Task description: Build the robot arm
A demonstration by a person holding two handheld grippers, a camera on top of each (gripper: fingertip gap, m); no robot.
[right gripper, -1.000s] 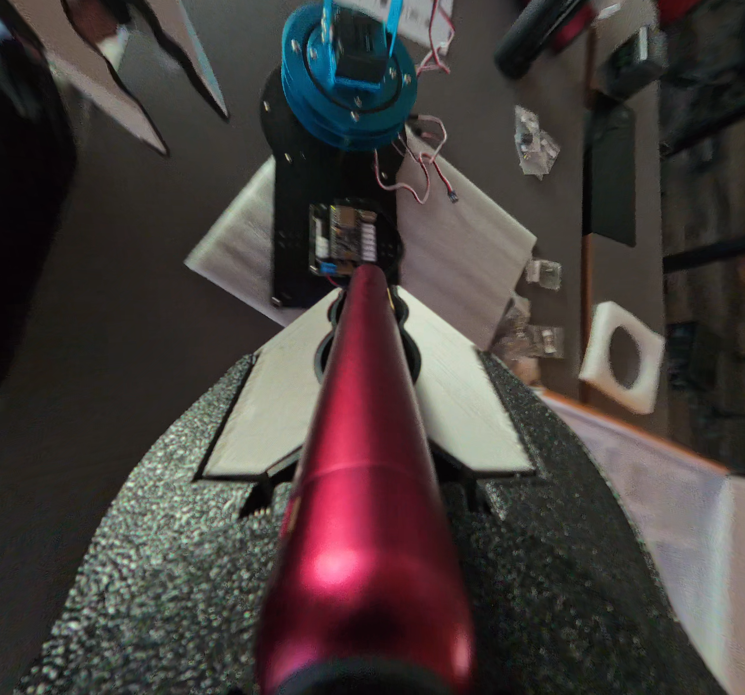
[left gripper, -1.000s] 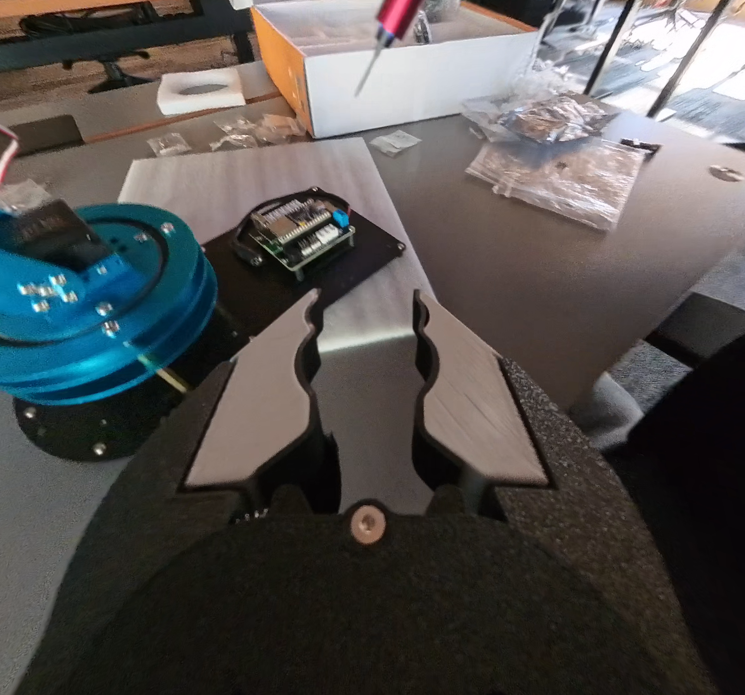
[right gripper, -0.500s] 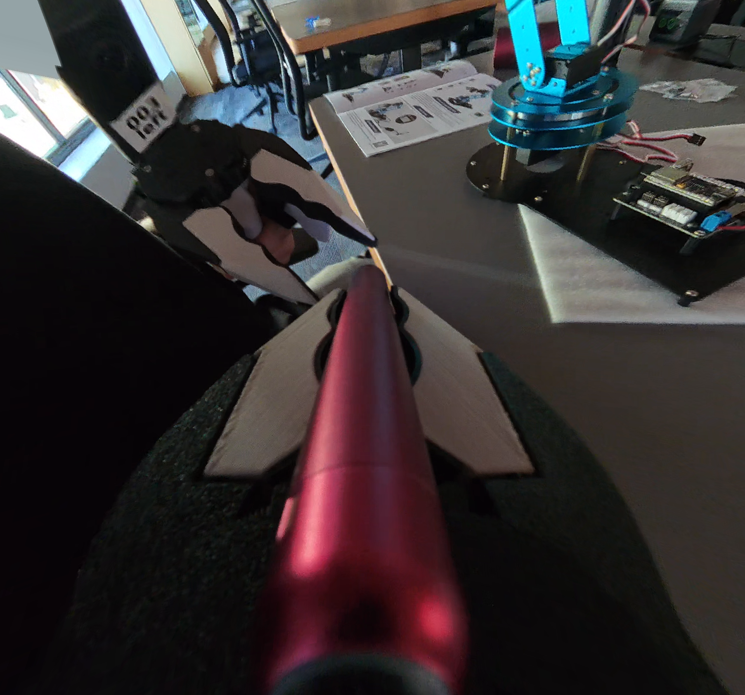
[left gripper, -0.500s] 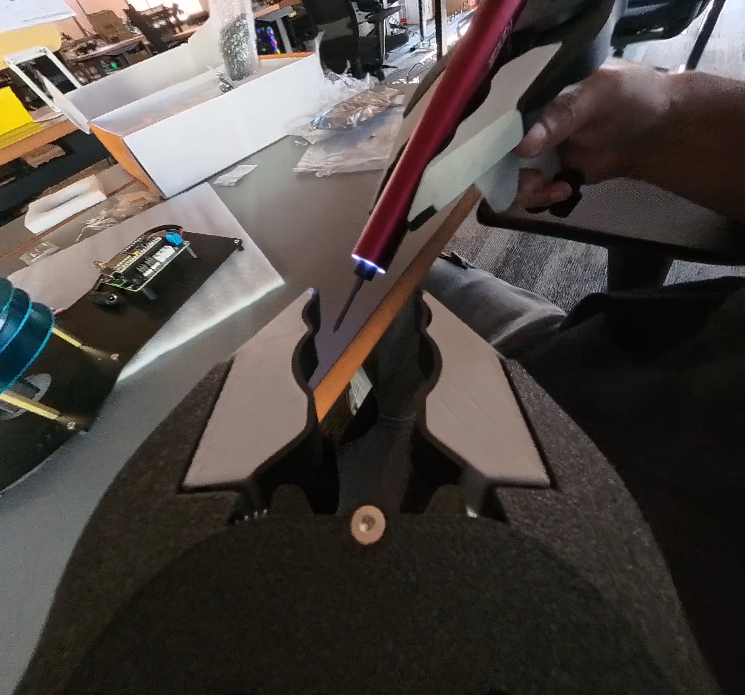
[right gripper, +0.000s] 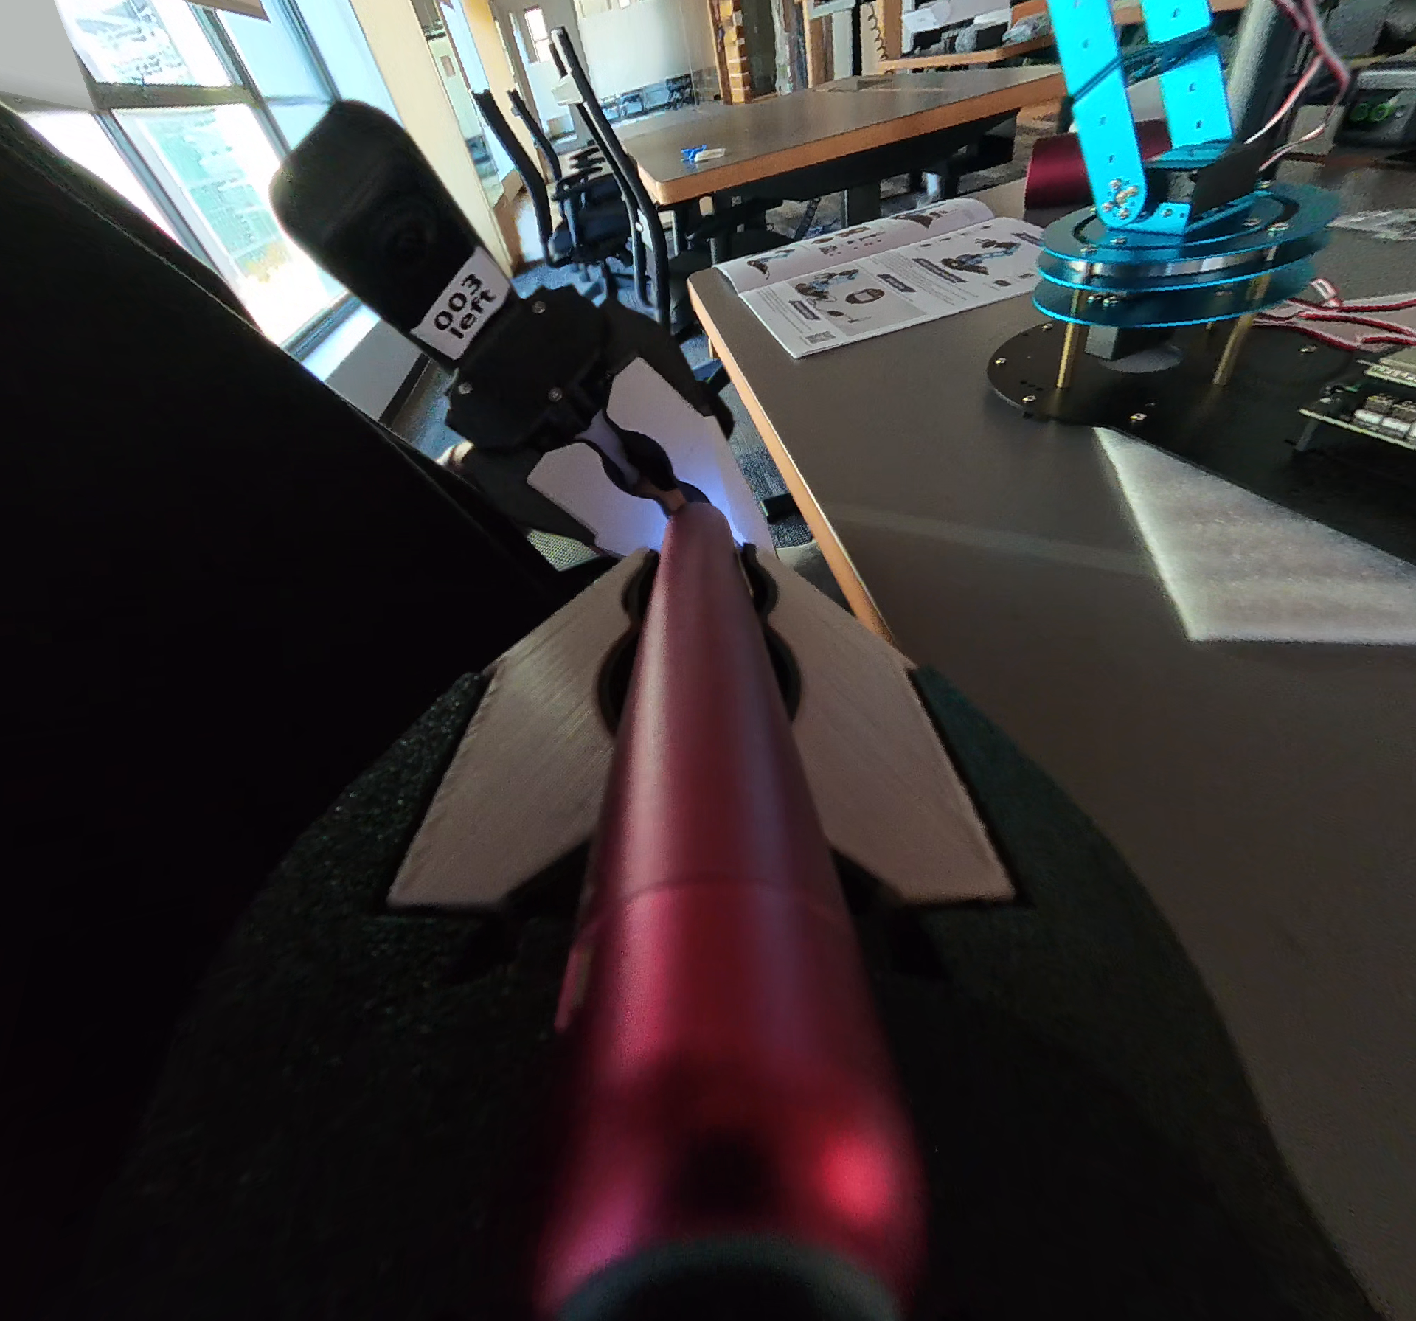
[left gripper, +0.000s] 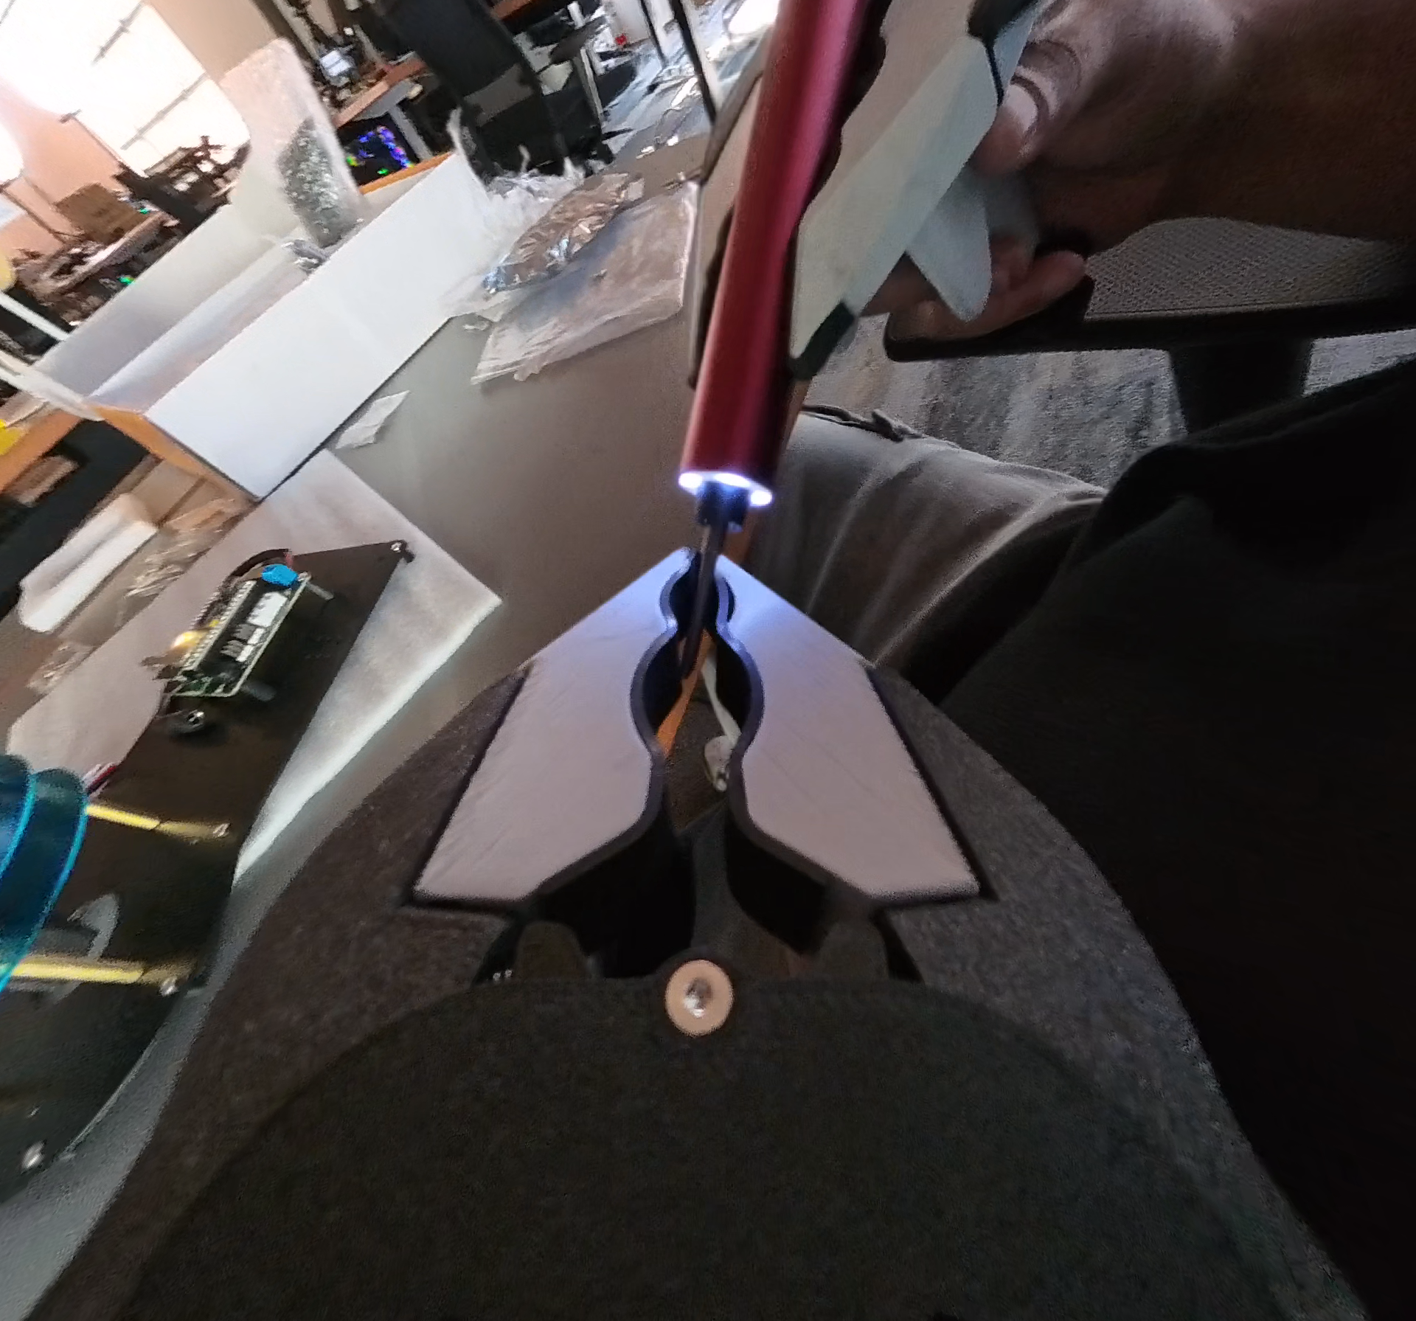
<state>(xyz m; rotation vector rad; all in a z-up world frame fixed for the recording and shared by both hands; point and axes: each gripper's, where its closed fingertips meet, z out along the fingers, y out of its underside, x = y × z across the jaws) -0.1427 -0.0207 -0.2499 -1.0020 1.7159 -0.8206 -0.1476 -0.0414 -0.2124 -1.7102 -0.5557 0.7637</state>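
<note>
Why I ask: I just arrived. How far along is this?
Done: blue base stands on the black plate, board beside it. In hand: right gripper shut on lit screwdriver, bit at the shut left gripper's tips. Left: wires lie loose by the base.

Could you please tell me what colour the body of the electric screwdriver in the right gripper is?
The screwdriver body is metallic red, clearest in the left wrist view.
</note>
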